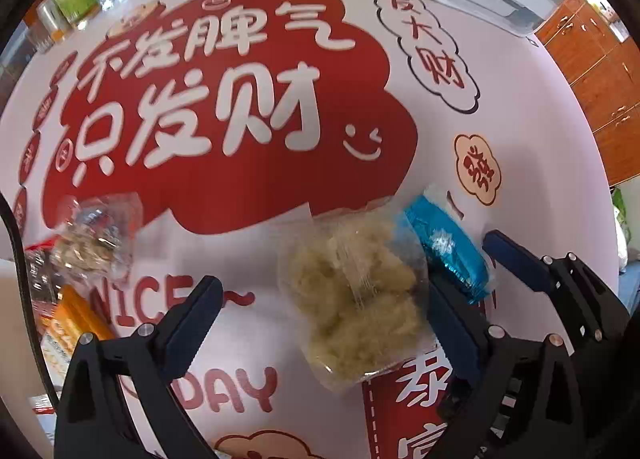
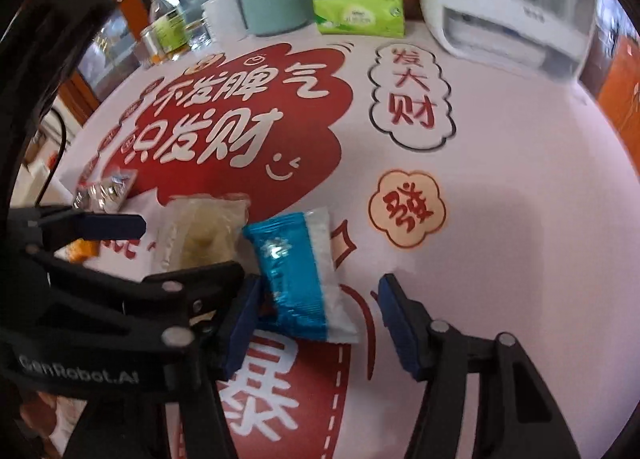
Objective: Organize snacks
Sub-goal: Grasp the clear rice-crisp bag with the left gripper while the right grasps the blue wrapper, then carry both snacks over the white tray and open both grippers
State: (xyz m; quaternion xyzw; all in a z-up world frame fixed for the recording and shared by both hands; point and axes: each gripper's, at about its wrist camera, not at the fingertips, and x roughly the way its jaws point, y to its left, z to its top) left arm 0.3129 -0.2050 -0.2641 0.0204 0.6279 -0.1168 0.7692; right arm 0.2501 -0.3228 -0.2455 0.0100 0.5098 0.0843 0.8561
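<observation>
Your right gripper (image 2: pixel 320 323) stands part open around the blue snack packet (image 2: pixel 298 279): its left pad is at the packet's edge, while the right pad stands clear of it with bare cloth between, so nothing is clamped. Your left gripper (image 1: pixel 320 311) is spread wide over the clear bag of pale crumbly snack (image 1: pixel 356 299), with neither pad pressing it. Both snacks lie flat on the printed tablecloth (image 2: pixel 520 219), touching each other, the clear bag to the left of the blue packet.

From the left wrist you see your right gripper's two blue-padded fingers (image 1: pixel 516 259) flanking the blue packet, plus a crinkled clear wrapper (image 1: pixel 96 235) and an orange packet (image 1: pixel 76 323) at the left edge. From the right wrist you see your left gripper's finger (image 2: pixel 108 225) lying across the clear bag's left side, and more of the table's far end: a green tissue pack (image 2: pixel 360 15), a teal canister (image 2: pixel 272 3), bottles (image 2: pixel 168 23) and a white appliance (image 2: pixel 504 3).
</observation>
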